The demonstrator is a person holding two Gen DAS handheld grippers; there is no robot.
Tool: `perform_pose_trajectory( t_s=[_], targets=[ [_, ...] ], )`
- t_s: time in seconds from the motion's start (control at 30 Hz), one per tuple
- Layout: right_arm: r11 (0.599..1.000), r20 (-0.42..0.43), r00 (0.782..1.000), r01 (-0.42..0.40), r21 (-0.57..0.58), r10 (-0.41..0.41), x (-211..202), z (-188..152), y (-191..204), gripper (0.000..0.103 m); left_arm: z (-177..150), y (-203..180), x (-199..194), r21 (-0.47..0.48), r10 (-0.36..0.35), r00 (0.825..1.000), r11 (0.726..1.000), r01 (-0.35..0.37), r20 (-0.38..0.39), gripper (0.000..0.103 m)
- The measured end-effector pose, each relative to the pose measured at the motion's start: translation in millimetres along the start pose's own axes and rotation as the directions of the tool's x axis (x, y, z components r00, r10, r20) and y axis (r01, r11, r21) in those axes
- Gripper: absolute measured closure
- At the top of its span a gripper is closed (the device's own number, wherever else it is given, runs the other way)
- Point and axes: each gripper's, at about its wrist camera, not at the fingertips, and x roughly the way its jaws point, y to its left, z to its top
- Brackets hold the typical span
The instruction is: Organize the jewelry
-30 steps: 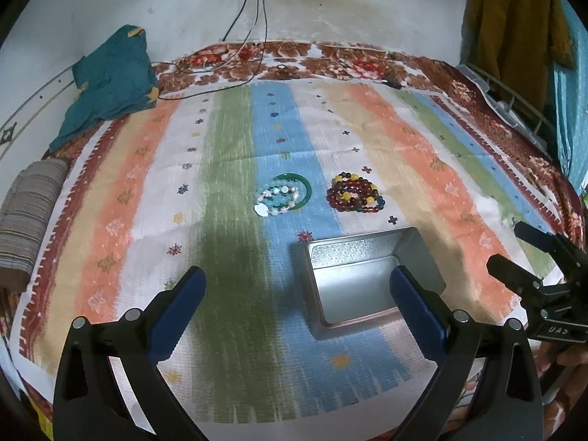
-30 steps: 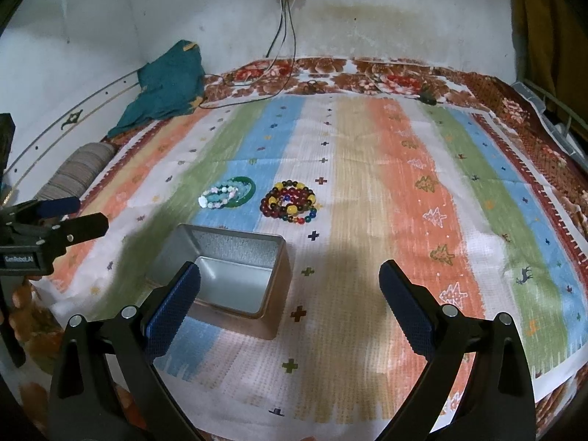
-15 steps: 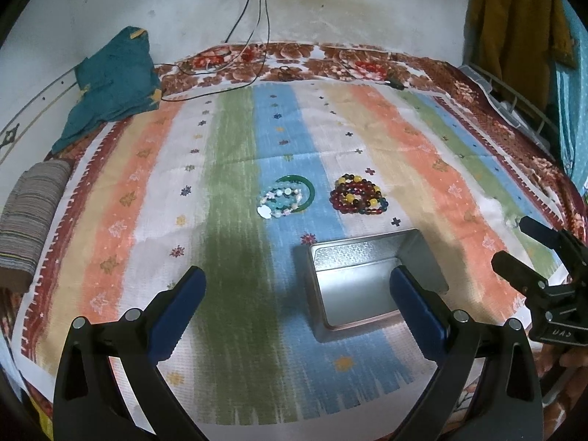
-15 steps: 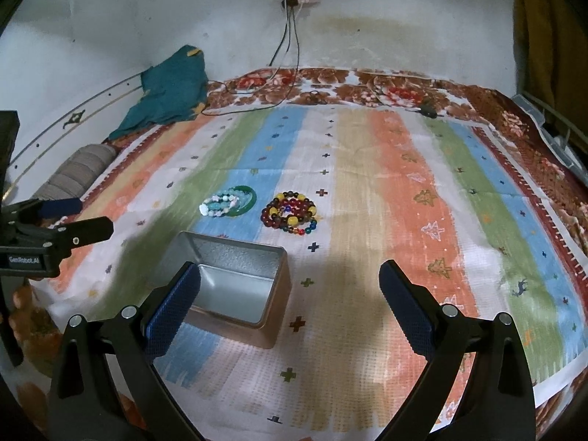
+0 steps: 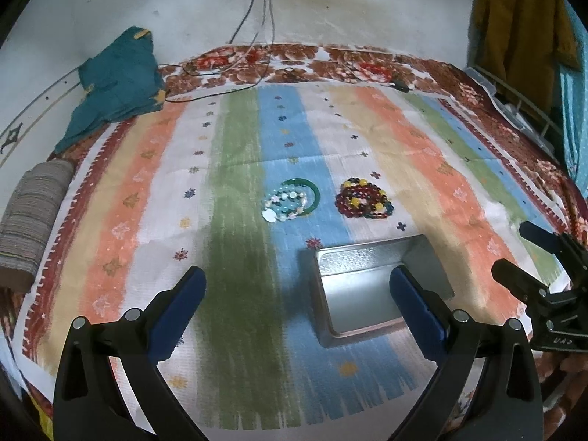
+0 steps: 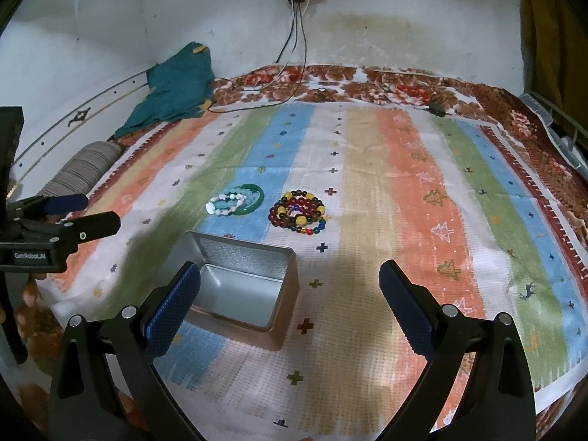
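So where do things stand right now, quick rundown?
Left gripper and right gripper open, empty. Metal tin empty; pale bead bracelets and dark bead bracelets lie beyond it on the striped cloth. Nothing blocking.

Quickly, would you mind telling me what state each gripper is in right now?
Left gripper: open, fingers wide apart, holding nothing.
Right gripper: open, fingers wide apart, holding nothing.

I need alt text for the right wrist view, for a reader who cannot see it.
An open right gripper hovers over a striped bedspread, above an empty metal tin. Beyond the tin lie a green and white bracelet pile and a dark red beaded pile; the open left gripper shows at the left edge.
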Motion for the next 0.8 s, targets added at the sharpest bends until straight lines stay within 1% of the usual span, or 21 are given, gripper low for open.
perform_pose_trajectory(
  t_s=[0.1, 0.2, 0.33, 0.4, 0.5, 0.67, 0.8],
  targets=[
    [1.0, -0.01, 1.0, -0.001, 0.009, 0.001, 4.6, 2.3, -0.8, 0.004, 3.9, 4.9, 0.3, -0.024, -0.009, 1.0, 1.0, 0.009, 0.003, 0.006],
    [1.0, -0.018, 1.0, 0.003, 0.018, -0.002, 9.0, 5.0, -2.6, 0.004, 7.9, 9.6, 3.1, -0.041, 0.02, 1.0, 0.999, -0.02, 0.004, 0.006],
    [1.0, -0.028, 1.0, 0.001, 0.023, 0.0, 15.6, 10.5, -4.0, 0.004, 12.2, 17.3, 14.7, -0.076, 0.014, 0.999, 0.997, -0.017, -0.046, 0.006],
    [1.0, -0.036, 0.999, 0.001, 0.024, 0.0, 19.1, 12.9, -4.7, 0.004, 15.5, 18.3, 18.9, -0.069, 0.018, 0.998, 0.997, -0.022, -0.053, 0.006],
    [0.999, -0.05, 0.999, -0.006, 0.034, 0.008, 25.3, 19.4, -10.4, 0.004, 22.5, 19.4, 23.7, -0.052, 0.054, 0.997, 0.997, -0.057, -0.049, 0.006],
    [0.998, -0.07, 0.997, -0.006, 0.057, 0.01, 38.7, 31.1, -23.2, 0.004, 35.1, 31.0, 40.1, -0.108, 0.036, 0.997, 0.993, -0.044, -0.075, 0.006],
    [0.997, -0.095, 0.995, 0.0, 0.077, 0.007, 54.0, 40.8, -30.2, 0.004, 41.4, 31.3, 54.9, -0.099, 0.05, 0.994, 0.993, -0.059, -0.098, 0.006]
  ],
)
